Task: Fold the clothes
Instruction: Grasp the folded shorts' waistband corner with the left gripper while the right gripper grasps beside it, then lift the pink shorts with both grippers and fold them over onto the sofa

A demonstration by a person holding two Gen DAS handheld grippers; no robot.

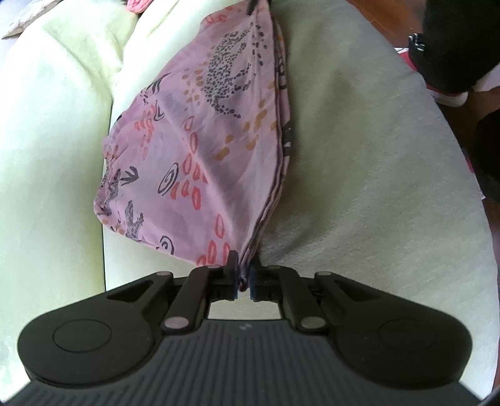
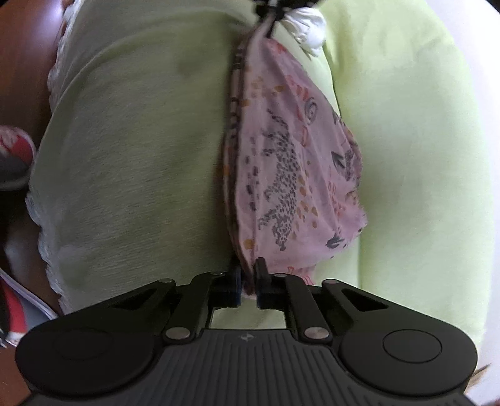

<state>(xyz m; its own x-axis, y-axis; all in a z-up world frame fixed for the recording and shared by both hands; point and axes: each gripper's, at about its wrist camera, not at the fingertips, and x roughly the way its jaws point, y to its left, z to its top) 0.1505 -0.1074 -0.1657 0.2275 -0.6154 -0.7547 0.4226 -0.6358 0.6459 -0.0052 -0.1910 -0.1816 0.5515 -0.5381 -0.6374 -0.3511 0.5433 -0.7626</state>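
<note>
- Item: a thin pink woven cloth (image 1: 200, 131) printed with dark spotted cats, spirals and red-orange ovals, already doubled into several layers and stretched taut between the two hand-held grippers.
- Location: the cloth is held just above a pale green upholstered seat cushion (image 1: 359, 175). Its free folded side hangs toward the seam where the seat meets the lighter green back cushion (image 1: 56, 140); its stacked edges run straight from one gripper to the other, well in from the cushion's front edge.
- Left gripper (image 1: 242, 276): the jaws are closed almost fully, and one end of the stacked edges is pinched between the blue pads (image 1: 232, 282).
- Right gripper (image 2: 248, 282): the jaws are likewise nearly closed, and the opposite end of the same stacked edges is clamped; the layers can be seen passing between the pads.
- Handling, judged: the cloth is taken to be very light, limp and without stiffness; sagging and billowing are to be expected once tension is lost. The fine weave is judged slightly slippery, so that layers may slide apart or one layer may escape a pinch.
- Grip point, judged: hold is best taken at the two ends of the layered edge, with all layers caught together, as is done now.
- Risk, judged: an uneven release could leave the fold skewed.
- Surroundings: a red and white shoe (image 1: 450, 93) is seen on the dark wooden floor (image 2: 28, 62) beyond the cushion's front edge; a white bundled fabric (image 2: 307, 28) lies at the far end of the seat.
</note>
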